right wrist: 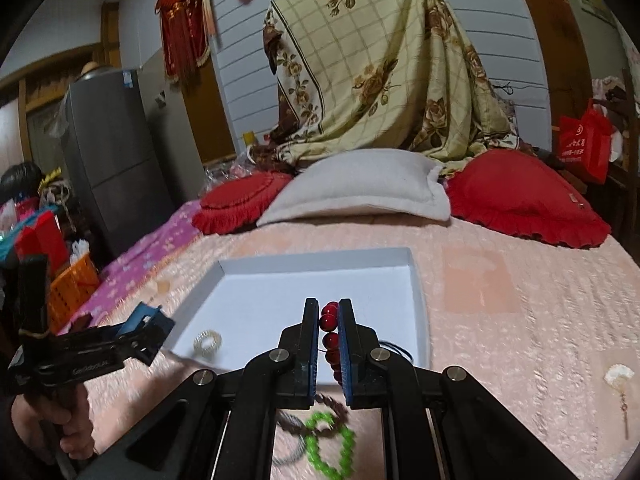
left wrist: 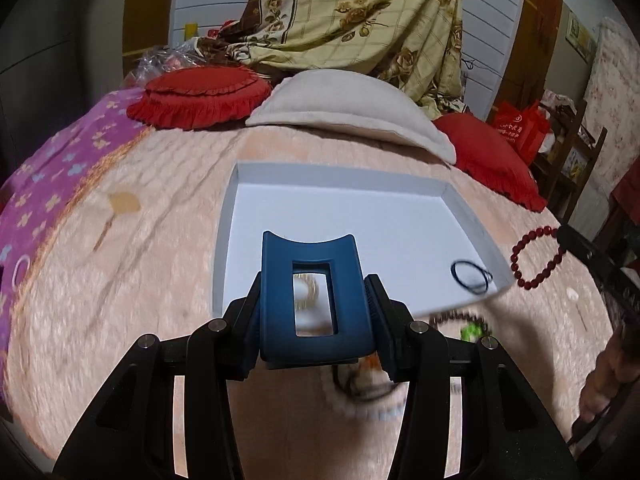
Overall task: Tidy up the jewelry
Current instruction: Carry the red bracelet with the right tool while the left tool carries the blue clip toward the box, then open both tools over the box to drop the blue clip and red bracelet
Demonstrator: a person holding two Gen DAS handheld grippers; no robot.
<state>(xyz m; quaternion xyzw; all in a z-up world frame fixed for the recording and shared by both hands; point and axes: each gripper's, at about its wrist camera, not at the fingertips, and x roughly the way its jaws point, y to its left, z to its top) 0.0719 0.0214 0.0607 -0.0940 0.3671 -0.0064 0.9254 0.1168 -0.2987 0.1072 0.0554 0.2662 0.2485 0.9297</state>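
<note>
My left gripper (left wrist: 316,296) is shut on a blue hair claw clip (left wrist: 316,296) and holds it above the near edge of the shallow white tray (left wrist: 340,182). A black hair tie (left wrist: 471,275) lies in the tray's near right corner. A pale spiral hair tie (right wrist: 207,343) lies in the tray's near left part. My right gripper (right wrist: 329,312) is shut on a red bead bracelet (right wrist: 329,320), over the tray's (right wrist: 320,258) near edge; the bracelet also shows in the left wrist view (left wrist: 536,258). The left gripper shows at the left of the right wrist view (right wrist: 150,330).
A green bead bracelet (right wrist: 332,450) and dark bracelets (right wrist: 294,424) lie on the pink bedspread before the tray. A white hairpin (right wrist: 619,378) lies to the right. A grey pillow (right wrist: 360,192) and red cushions (right wrist: 524,196) sit behind the tray.
</note>
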